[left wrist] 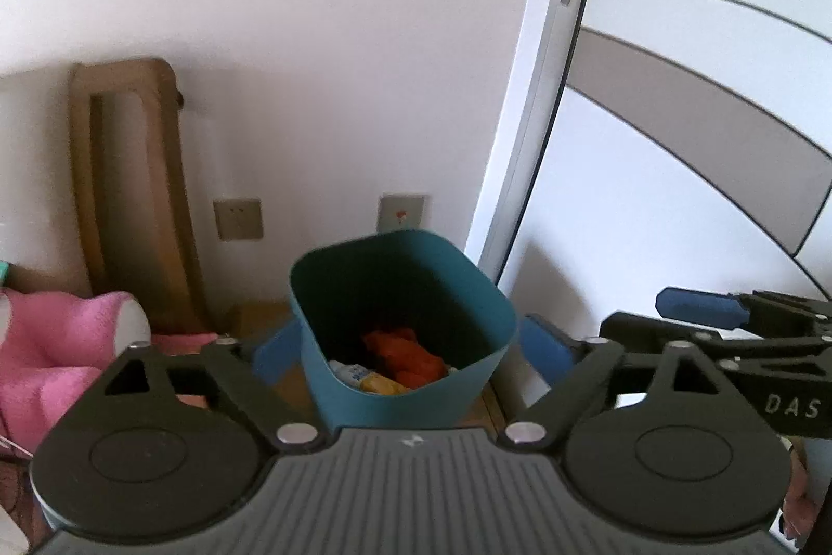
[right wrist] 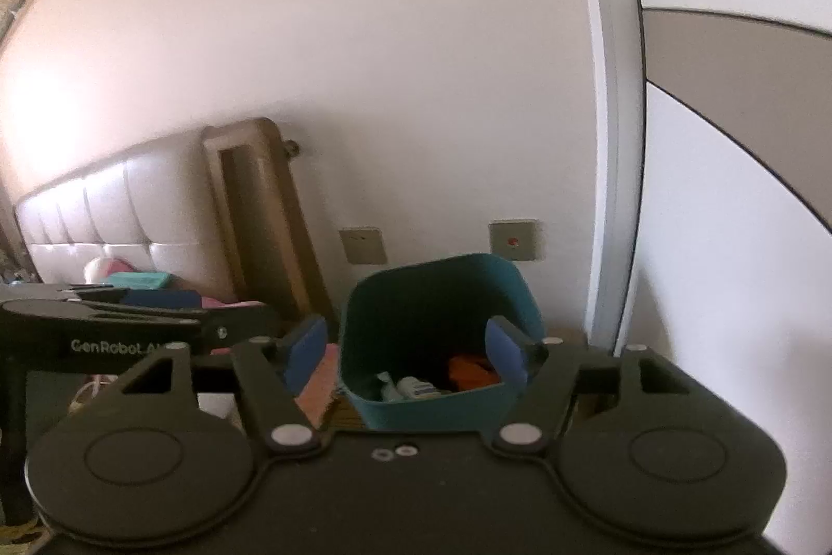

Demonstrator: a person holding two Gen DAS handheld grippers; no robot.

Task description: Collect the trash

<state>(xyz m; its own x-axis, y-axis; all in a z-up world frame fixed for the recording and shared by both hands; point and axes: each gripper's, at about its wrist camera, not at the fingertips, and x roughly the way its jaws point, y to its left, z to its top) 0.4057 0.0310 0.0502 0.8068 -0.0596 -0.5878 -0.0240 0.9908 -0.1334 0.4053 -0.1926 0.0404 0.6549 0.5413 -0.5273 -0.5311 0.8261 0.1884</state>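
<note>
I see the teal bin (left wrist: pixel 403 321) on the floor by the wall, trash (left wrist: pixel 403 355) inside. Both grippers, left (left wrist: pixel 411 349) and right (right wrist: pixel 408 349), gape empty. Only my right view shows the headboard (right wrist: pixel 104 211).

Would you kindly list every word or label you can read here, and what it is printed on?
"DAS": white letters on the right gripper body, cut off at the picture's edge.
"GenRobot.AI": on the left gripper body, the end hidden.
Packaging in the teal bin: print too blurred to read.

"DAS" stands on the right hand-held gripper (left wrist: pixel 691 302), "GenRobot.AI", partly cut off, on the left hand-held gripper (right wrist: pixel 151 297)
</note>
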